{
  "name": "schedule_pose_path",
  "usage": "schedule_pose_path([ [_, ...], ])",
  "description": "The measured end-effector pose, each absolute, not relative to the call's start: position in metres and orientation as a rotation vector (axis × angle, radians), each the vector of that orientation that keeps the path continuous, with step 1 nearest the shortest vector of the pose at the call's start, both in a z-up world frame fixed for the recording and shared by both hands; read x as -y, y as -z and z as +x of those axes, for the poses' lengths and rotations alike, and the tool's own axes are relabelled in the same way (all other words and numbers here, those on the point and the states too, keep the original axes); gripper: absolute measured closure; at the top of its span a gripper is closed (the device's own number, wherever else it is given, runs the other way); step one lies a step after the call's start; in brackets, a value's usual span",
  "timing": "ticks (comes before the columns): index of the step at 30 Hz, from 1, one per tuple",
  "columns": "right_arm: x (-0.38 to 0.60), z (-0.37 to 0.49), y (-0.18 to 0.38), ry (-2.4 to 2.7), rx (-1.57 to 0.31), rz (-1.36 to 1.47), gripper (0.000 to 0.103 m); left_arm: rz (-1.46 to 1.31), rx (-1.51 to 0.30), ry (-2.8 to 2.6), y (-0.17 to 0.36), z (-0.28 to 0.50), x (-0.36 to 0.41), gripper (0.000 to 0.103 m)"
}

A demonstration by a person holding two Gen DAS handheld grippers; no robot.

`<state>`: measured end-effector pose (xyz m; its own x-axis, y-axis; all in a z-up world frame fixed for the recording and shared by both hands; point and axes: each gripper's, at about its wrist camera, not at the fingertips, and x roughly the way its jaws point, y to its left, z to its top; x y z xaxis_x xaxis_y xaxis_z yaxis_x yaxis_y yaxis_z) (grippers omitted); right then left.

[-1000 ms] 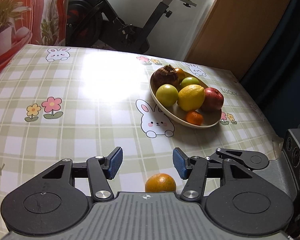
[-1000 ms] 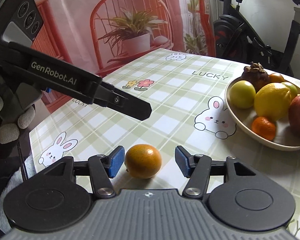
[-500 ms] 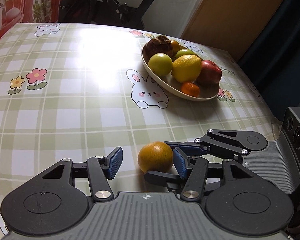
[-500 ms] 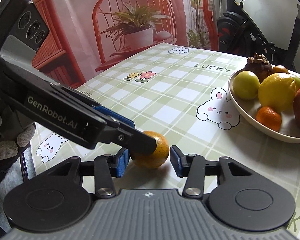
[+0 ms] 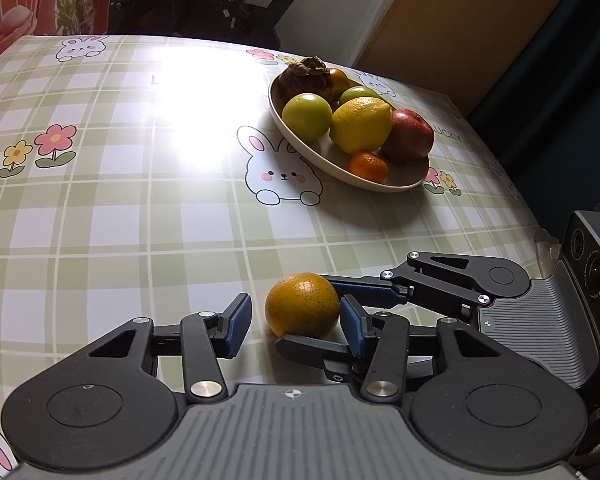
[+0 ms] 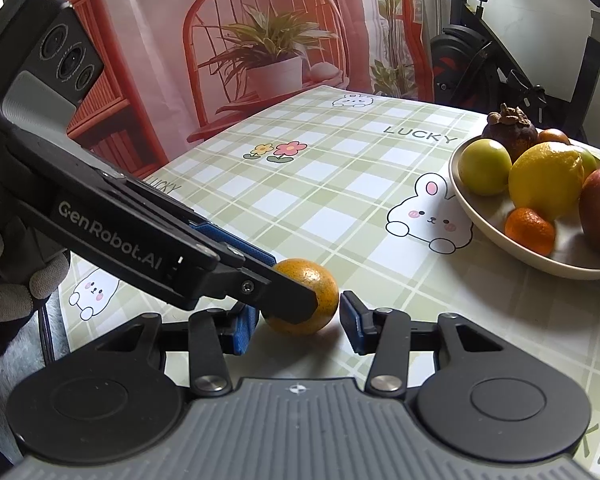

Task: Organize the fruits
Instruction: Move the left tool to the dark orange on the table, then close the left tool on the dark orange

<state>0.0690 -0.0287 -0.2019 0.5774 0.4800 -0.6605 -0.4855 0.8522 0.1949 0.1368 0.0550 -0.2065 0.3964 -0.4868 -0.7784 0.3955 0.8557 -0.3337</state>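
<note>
One orange (image 5: 302, 304) lies on the checked tablecloth near the front edge; the right wrist view shows this orange (image 6: 324, 284) too. My left gripper (image 5: 296, 322) is open around it, its right pad against the peel and a gap at the left pad. My right gripper (image 6: 298, 326) comes in from the side, crosswise to the left one, and is shut on the orange. One of its fingers (image 5: 364, 290) lies behind the fruit, the other in front. A beige bowl (image 5: 300, 148) further back holds a lemon (image 5: 362, 124), an apple, green fruits and a small mandarin.
The table (image 5: 100, 208) drops off just right of the bowl and the grippers. An exercise bike (image 6: 500, 64) stands behind the table. A gloved hand (image 6: 8, 280) holds the left gripper at the table's left edge.
The left gripper moved forward and tilted down, so the orange now sits between its fingers. The right gripper's fingers narrowed onto the orange. The orange has stayed on the cloth.
</note>
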Motion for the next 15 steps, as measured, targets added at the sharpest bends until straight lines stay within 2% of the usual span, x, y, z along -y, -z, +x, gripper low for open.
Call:
schedule_pose_path([
  [2,0.0291,0.0687,0.2019,-0.564,-0.771,-0.008,0.056,-0.115,-1.019,0.57,0.2065,0.1367,-0.0555,0.059],
  [15,0.0283,0.0689,0.2008,-0.56,-0.789,-0.006,0.057,-0.099,-1.012,0.567,0.2045,0.1336,-0.0548,0.06],
])
